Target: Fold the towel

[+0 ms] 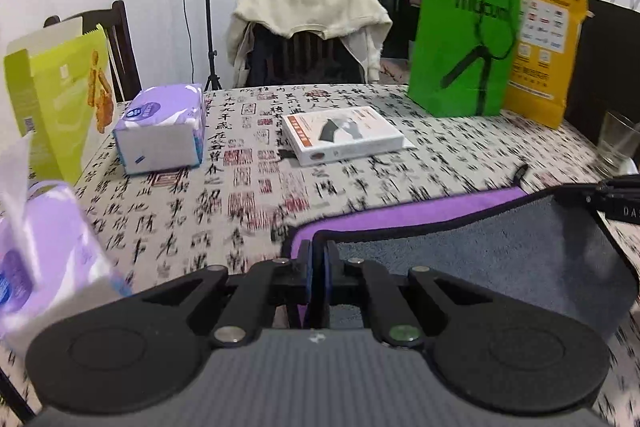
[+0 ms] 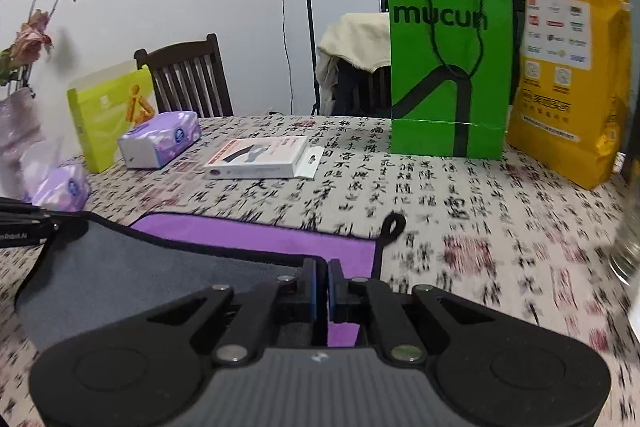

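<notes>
The towel (image 1: 500,251) is purple on one face and grey on the other, with a black hem. It lies on the calligraphy-print tablecloth with its near edge lifted and folded over, grey side up. My left gripper (image 1: 319,259) is shut on the towel's near left corner. My right gripper (image 2: 321,277) is shut on the near right corner of the towel (image 2: 160,267). The towel's black hanging loop (image 2: 390,227) sticks out at its right edge. The right gripper also shows at the right edge of the left wrist view (image 1: 616,199).
On the table stand a white flat box (image 1: 344,135), two purple tissue packs (image 1: 160,127) (image 1: 44,259), a lime carton (image 1: 60,99), a green paper bag (image 1: 460,39), a yellow bag (image 1: 544,47) and a drinking glass (image 1: 616,143). Chairs stand behind the table.
</notes>
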Tool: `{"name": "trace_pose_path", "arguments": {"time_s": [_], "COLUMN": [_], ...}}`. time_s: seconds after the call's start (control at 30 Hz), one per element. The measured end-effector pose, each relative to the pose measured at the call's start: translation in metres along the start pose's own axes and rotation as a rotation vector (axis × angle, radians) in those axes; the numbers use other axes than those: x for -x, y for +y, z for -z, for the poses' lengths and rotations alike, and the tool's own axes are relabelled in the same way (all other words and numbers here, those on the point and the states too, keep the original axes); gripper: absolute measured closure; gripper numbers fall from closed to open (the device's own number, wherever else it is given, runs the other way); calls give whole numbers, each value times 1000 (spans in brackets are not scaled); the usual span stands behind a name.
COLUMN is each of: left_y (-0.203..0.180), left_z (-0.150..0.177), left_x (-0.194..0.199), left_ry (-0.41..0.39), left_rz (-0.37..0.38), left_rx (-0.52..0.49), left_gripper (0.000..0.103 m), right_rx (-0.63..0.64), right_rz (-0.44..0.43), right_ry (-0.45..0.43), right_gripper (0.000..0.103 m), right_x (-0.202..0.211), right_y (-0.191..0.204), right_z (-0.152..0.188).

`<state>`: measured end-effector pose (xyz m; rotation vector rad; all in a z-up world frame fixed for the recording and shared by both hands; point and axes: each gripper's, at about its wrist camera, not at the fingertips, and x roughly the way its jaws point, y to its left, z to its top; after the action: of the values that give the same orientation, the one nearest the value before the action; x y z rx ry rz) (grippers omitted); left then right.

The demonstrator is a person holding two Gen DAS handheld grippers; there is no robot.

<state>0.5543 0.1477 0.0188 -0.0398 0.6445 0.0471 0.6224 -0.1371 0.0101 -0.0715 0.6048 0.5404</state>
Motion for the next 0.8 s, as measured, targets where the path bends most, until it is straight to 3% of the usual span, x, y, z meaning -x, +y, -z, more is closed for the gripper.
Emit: {"name": "trace_pose_path", "arguments": {"time_s": [0.4,0.47,0.5,0.53,0.57,0.67,0.8], "left_y": [5,6,8,9,9,12,19], "left_z": [-22,-20,-19,-17,-16,-13,-11], "left_x": [-55,-57,-55,-49,-43,-25,2], "left_ry": [27,38,37,20,-2,-13,0], "left_rz": [-19,-22,-30,-46,-57,-74,-69], "left_rx": [24,18,23,28,22,-5,30], "left_gripper": [95,75,43,28,26,16,5], "right_rx": [-42,-41,-42,-44,-53,-84,-110], "right_rz": [47,64,75,84,87,75,47], "right_ry": [77,75,65,57,45,7,-3], "right_gripper": [96,91,88,75,60,39,28], "right_x": [-66,-69,-69,-67,-63,-46,-21], "right_y": [-22,-22,-23,-22,-23,-28,-31], "right_z": [-12,-11,-10,-10,-10,-12,-16]}}
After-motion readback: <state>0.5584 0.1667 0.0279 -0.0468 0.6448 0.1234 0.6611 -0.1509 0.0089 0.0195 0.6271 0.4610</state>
